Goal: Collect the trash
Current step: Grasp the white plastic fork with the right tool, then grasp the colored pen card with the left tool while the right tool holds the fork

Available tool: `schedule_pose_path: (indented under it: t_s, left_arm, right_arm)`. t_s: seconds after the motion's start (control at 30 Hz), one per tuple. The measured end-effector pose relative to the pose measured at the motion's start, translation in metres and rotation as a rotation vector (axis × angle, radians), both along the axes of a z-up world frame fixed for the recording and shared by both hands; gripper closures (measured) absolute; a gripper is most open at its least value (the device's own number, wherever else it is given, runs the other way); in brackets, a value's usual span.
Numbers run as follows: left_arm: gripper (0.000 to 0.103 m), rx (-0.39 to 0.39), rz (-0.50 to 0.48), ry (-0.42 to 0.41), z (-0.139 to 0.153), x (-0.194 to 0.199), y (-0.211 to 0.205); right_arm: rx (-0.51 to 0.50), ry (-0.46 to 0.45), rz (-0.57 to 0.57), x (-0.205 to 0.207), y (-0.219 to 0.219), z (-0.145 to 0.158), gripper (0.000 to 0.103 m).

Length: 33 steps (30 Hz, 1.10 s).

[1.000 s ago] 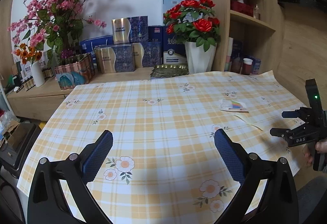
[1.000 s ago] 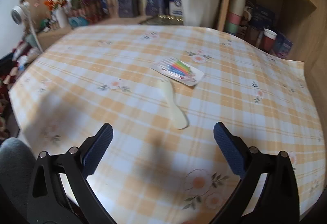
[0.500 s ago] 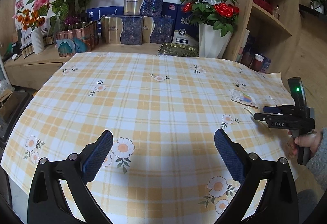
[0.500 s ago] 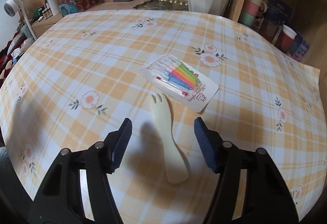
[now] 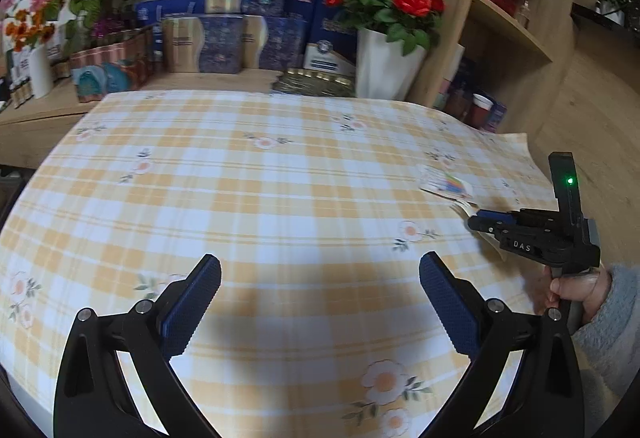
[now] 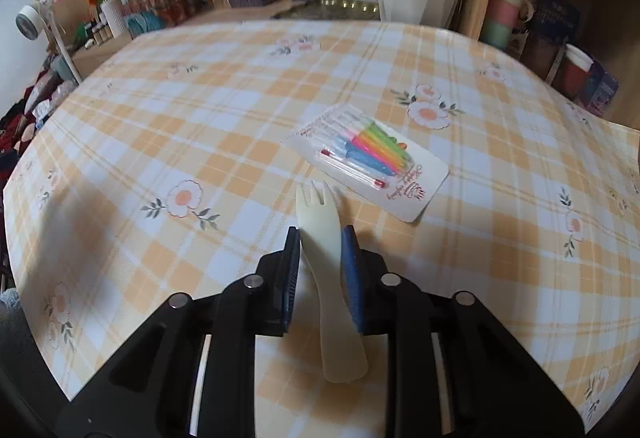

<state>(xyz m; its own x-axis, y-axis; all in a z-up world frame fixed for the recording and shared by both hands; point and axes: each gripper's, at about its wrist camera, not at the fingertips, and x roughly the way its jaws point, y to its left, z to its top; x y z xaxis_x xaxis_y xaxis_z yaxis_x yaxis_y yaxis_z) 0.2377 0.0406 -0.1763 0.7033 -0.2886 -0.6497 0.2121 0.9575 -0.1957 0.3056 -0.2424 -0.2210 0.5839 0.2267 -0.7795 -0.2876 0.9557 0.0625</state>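
Cream plastic, the disposable fork [image 6: 326, 258] lay flat on the worktop [image 6: 200, 126] with its tines toward twelve o'clock and its broad handle end toward six, and the right gripper [image 6: 320, 238] had it bracketed at the neck. Its fingers [image 6: 292, 270] were narrow and closing, one pad at nine o'clock of the neck and the other at three, both at or almost at the fork's edges; whether they pressed yet could not be told. Just beyond the tines, at about one o'clock, sat a carded pack of coloured candles [image 6: 372, 154], near the fork but apart from it. To finish the grasp well, I judged that the pads should meet the neck squarely, low against the checked cloth, so the thin plastic would not skate out or tip up; the lift ought to be straight up, away from the card. A flat, light piece like this might pivot if pinched off-centre. In the left wrist view the left gripper [image 5: 320, 302] hung over bare cloth with its fingers wide and nothing between them, the right gripper visible at three o'clock, held in a hand [image 5: 576, 290] with a grey sleeve. At twelve o'clock a white pot of red roses [image 5: 384, 66] and stacked boxes lined the wall.
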Motion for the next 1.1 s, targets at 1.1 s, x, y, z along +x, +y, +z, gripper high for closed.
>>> schedule_pose_path:
  t_s: [1.1]
  left_arm:
    - [0.031,0.299,-0.241,0.209,-0.062,0.193,-0.265]
  right_arm:
    - [0.379,-0.278,-0.372,-0.112,-0.165,0.058,0.078]
